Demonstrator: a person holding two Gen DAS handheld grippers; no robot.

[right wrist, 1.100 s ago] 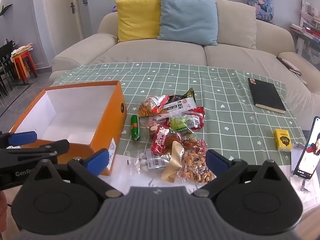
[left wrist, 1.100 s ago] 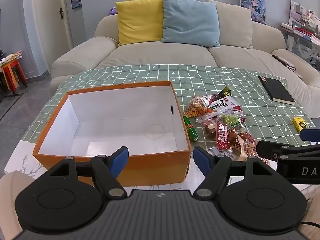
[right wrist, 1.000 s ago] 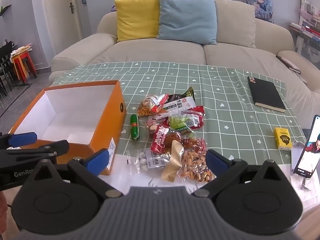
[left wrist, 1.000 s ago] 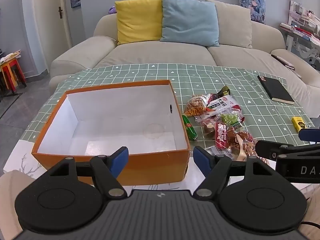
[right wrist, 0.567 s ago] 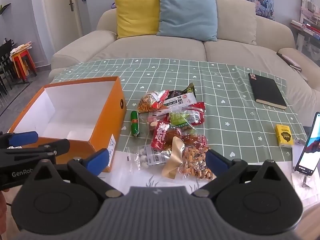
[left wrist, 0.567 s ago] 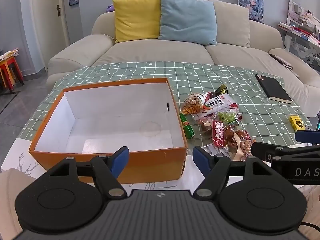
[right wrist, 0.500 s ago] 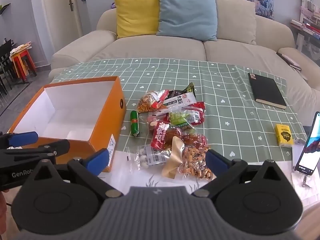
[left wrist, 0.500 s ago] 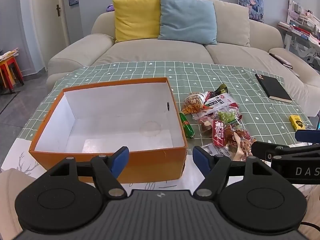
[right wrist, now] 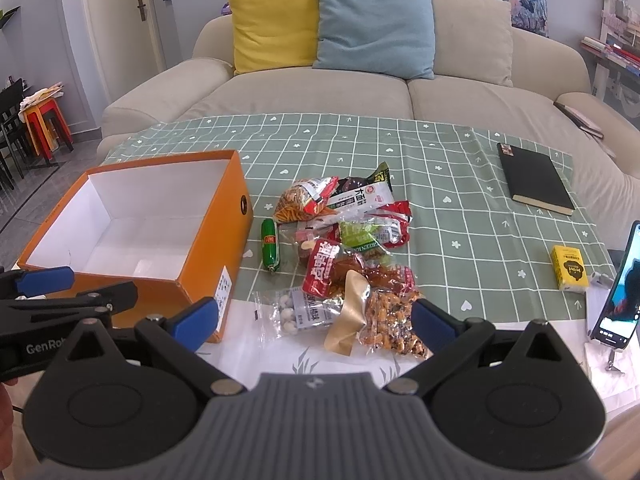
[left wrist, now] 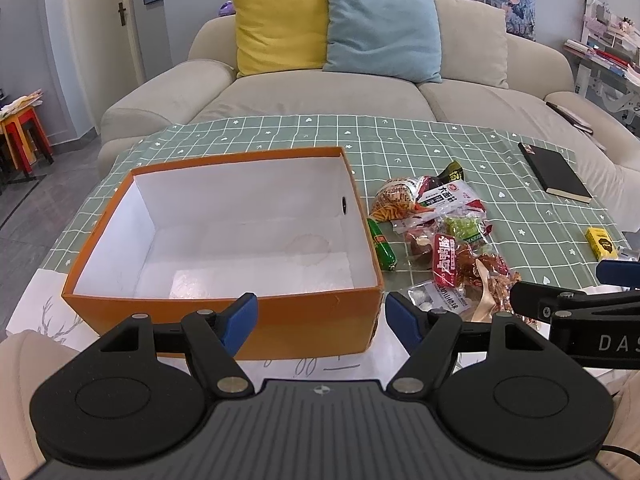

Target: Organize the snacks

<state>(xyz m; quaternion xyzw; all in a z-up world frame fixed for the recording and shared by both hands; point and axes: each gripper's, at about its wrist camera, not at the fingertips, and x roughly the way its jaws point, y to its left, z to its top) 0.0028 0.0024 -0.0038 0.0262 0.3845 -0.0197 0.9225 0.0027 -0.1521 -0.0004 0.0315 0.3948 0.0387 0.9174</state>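
Both grippers, left gripper (left wrist: 318,316) and right gripper (right wrist: 314,322), stay spread and empty (barely shifted since earlier); the snack pile (right wrist: 346,256) lies mid-table beside the orange box (left wrist: 224,312), toward the near edge.

One orange box (right wrist: 224,240) sits on the left of the table, one green sausage stick (right wrist: 269,244) just right of it, and a heap of about eight snack packets (right wrist: 352,256) beyond; their overlap blurs the count. Far right lie one black notebook (right wrist: 534,178), one small yellow box (right wrist: 570,267) and one phone (right wrist: 618,292); three cushions (right wrist: 372,24) line the far sofa (right wrist: 300,96).
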